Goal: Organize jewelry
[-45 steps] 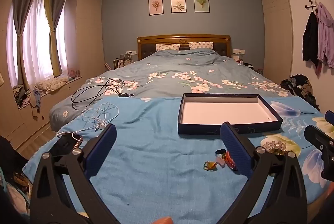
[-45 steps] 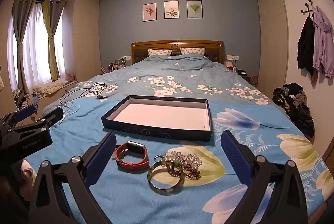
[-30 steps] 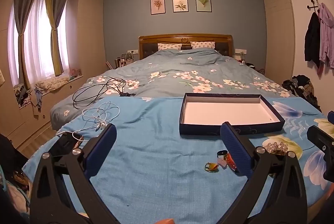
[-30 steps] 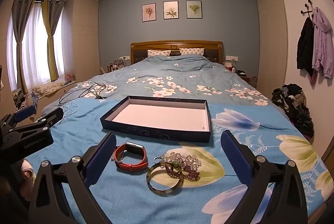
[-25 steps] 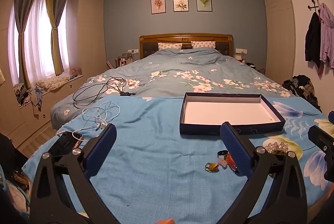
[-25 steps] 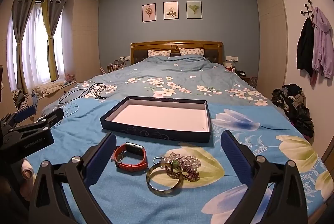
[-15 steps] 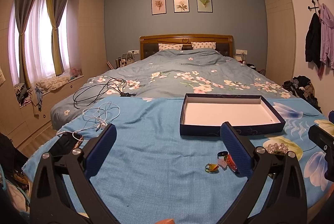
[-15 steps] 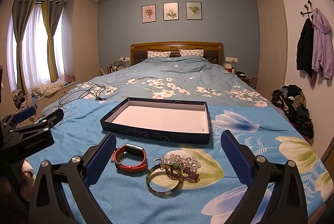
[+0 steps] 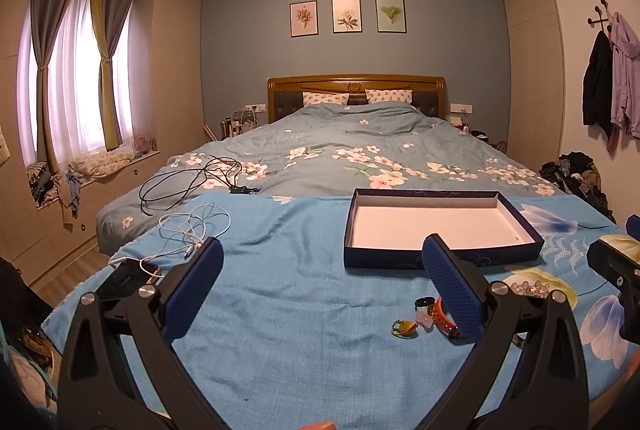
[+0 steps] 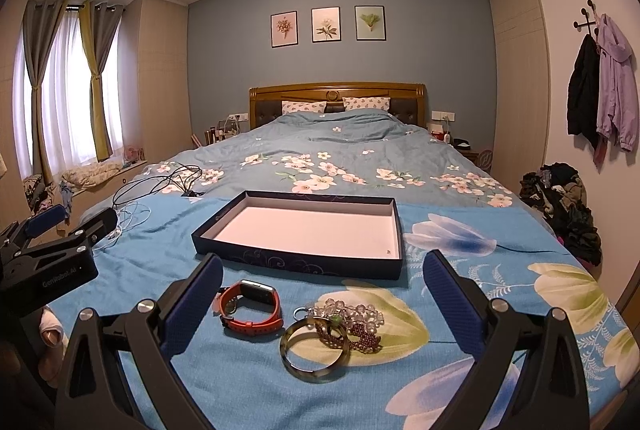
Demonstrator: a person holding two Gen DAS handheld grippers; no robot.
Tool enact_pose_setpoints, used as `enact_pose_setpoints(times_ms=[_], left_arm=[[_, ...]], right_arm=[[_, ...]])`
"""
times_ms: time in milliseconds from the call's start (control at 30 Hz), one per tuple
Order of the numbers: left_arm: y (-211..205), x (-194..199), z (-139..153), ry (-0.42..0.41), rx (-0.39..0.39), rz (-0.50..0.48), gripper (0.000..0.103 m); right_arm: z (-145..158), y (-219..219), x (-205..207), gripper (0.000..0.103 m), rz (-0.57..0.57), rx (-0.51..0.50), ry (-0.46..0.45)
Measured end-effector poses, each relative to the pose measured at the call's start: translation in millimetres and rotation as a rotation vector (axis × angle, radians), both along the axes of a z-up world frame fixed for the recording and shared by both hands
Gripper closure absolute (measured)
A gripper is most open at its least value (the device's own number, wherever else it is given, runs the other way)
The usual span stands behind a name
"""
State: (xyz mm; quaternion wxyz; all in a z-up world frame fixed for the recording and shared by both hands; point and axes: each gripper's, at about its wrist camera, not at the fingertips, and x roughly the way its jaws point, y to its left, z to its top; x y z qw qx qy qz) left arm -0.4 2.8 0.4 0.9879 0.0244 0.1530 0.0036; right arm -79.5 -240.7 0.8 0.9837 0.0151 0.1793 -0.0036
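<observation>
A shallow dark blue box [image 10: 296, 260] with a white inside lies empty on the blue bedspread; it also shows in the left wrist view [image 9: 440, 262]. In front of it lie an orange-strapped watch [image 10: 252, 304], a greenish bangle [image 10: 314, 350], a clear bead bracelet [image 10: 352, 310] and a dark red bead bracelet [image 10: 348, 338]. My right gripper [image 10: 320, 290] is open and empty, just above this jewelry. My left gripper [image 9: 320, 276] is open and empty, left of the pile. Small rings [image 9: 406, 326] lie by its right finger.
White earphones [image 9: 192, 226] and a black cable [image 9: 192, 177] lie on the bed's left side, with a phone [image 9: 128, 276] near the left corner. A clothes pile [image 10: 564, 201] sits right of the bed. The left gripper shows at the right wrist view's left edge [image 10: 52, 254].
Both views have shifted very slightly. Both grippers stay open, and the jewelry and the box have not moved.
</observation>
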Motion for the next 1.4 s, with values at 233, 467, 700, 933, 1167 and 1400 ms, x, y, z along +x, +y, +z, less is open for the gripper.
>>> enact_pose_setpoints(times_ms=[233,467,700,933,1167,1400], left_arm=[[0.7,-0.8,1.4,-0.005,0.002,-0.003,0.005],[0.8,0.0,1.5,-0.004,-0.002,-0.004,0.005],[0.8,0.1,2.0,-0.006,-0.001,-0.004,0.005],[1.0,0.6,2.8,-0.011,0.0,-0.003,0.005],[1.7,0.4,3.5,-0.012,-0.002,-0.005,0.005],[1.3,0.1,3.2,-0.01,-0.004,-0.008,0.005]], right_arm=[[0.1,-0.1,0.4,0.006,0.002,-0.001,0.001],[0.6,-1.7,0.4,0.006,0.0,0.0,-0.003],[1.0,-1.7,0.8,0.006,-0.002,0.0,-0.003],[0.8,-0.2,0.5,0.006,0.0,-0.001,-0.006],[0.6,-0.2,0.8,0.006,-0.001,0.002,-0.004],[0.1,0.2,1.6,0.006,-0.005,0.001,-0.001]])
